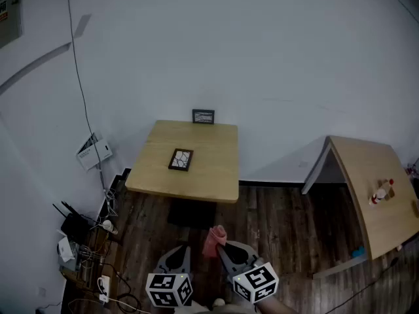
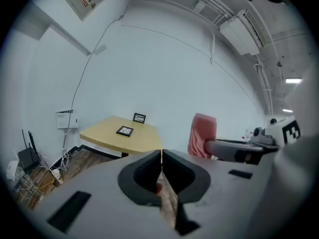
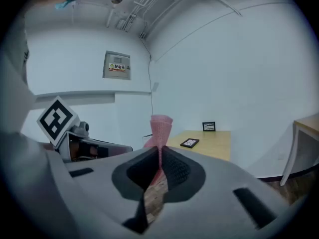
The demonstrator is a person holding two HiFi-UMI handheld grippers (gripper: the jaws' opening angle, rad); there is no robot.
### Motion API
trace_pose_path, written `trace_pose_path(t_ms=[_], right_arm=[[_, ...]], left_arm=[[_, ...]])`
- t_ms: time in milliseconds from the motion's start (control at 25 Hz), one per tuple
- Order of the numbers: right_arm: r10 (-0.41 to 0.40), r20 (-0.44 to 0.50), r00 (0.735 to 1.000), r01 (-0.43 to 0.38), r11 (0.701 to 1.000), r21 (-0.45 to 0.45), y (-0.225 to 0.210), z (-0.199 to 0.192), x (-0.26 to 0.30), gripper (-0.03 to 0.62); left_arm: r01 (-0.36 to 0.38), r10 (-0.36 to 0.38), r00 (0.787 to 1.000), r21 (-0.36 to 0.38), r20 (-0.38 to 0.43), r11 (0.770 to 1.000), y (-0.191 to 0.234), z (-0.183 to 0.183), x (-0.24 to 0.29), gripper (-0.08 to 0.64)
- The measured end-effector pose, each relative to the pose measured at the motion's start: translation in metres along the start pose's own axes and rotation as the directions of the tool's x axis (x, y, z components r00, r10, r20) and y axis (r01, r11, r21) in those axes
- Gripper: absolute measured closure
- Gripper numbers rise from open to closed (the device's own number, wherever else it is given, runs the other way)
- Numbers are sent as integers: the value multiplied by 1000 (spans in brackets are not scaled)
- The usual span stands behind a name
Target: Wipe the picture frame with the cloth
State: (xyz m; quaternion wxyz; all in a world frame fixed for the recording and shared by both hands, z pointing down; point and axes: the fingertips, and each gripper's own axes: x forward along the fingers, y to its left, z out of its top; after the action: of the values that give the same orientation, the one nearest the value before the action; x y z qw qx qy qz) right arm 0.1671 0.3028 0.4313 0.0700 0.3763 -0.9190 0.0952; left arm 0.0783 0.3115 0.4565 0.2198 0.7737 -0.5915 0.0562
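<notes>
Our left gripper (image 1: 179, 256) hangs low in front of us, jaws clenched on nothing, the pads meeting in its own view. Just to its right, our right gripper (image 1: 221, 246) grasps the pink cloth (image 1: 215, 237), which stands up out of the closed jaws as a bunched fold. Both are over the wooden floor (image 1: 281, 221), well apart from the table (image 1: 196, 190) ahead. On it are 2 frames: a picture frame (image 1: 181, 159) lying flat near the middle, turned a little askew, and a second frame (image 1: 203, 116) upright at the back edge. The flat one lies almost straight ahead of the left gripper, and ahead and slightly left of the right gripper. We judge the cloth must travel forward and a touch leftward, while the empty left gripper is better placed to steady the frame.
</notes>
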Motion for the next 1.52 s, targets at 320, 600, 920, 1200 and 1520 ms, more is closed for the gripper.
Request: trace_pose_path(t_ms=[320, 600, 920, 1200, 1520], right_arm=[[20, 15, 1000, -20, 1000, -9, 6, 3, -14, 577], [42, 76, 996, -48, 996, 75, 6, 11, -15, 576], [32, 66, 997, -38, 995, 89, -8, 7, -5, 575], [37, 37, 999, -41, 994, 101, -32, 5, 27, 575], [56, 25, 998, -58, 995, 82, -57, 23, 102, 575]], left_arm=[[-14, 14, 1000, -1, 5, 1000, -11, -7, -12, 552], [-28, 28, 1000, -8, 12, 1000, -9, -8, -17, 552], [-38, 38, 999, -25, -3, 999, -6, -14, 0, 552], [-39, 38, 999, -57, -10, 998, 12, -3, 34, 552], [-44, 44, 999, -75, -1, 996, 64, 31, 93, 552]])
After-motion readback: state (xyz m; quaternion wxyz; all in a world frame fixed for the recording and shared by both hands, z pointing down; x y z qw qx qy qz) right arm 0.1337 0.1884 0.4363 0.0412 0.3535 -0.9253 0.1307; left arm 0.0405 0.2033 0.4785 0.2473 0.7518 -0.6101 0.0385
